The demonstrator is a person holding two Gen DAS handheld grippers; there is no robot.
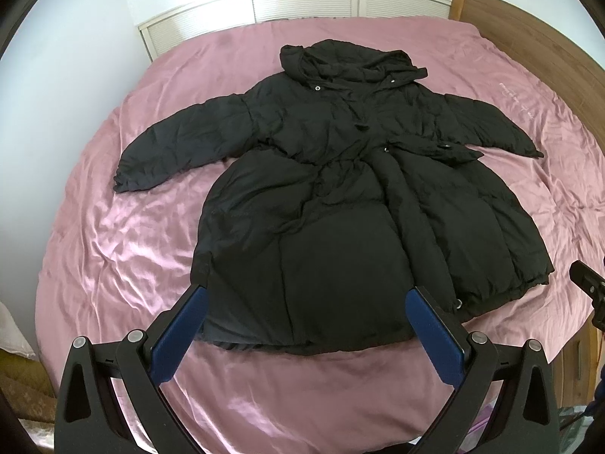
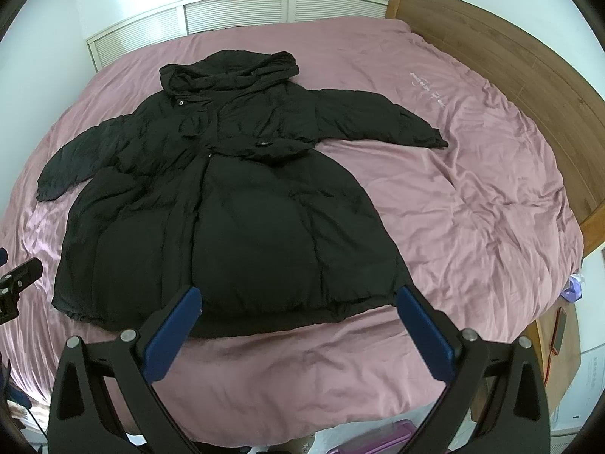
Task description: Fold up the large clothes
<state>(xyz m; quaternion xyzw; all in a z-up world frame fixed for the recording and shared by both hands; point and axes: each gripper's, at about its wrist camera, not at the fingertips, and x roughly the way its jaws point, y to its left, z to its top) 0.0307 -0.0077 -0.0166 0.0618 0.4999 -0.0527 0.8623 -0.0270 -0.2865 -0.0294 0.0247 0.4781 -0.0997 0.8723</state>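
Black padded fabric fills the middle of the left wrist view: one hooded puffer coat [image 1: 340, 189] is laid flat, front up, on one bed covered by a pink duvet [image 1: 113, 246]. Its hood [image 1: 340, 64] is pointed toward twelve o'clock and its hem toward six. Two sleeves are spread out, one toward nine o'clock [image 1: 181, 143] and one toward three [image 1: 491, 125]. A wooden headboard [image 1: 529, 26] is seen at two o'clock, and white louvred doors [image 1: 302, 2] at twelve. The left gripper [image 1: 306, 295] is held above the hem at six o'clock, its two blue-padded fingers [image 1: 181, 333] spread wide; nothing is gripped, and no touch on the coat can be confirmed. A part of the other gripper is seen at the three o'clock edge.

In the right wrist view the same coat [image 2: 227, 208] is seen left of centre, the hood [image 2: 227, 72] toward eleven o'clock. The duvet [image 2: 472, 208] is left bare toward three o'clock, with the headboard [image 2: 510, 75] at two. The right gripper [image 2: 298, 299] is held over the hem at six o'clock, its two blue pads [image 2: 174, 329] wide apart with nothing between them. A purple container [image 2: 382, 435] is partly visible at six o'clock.
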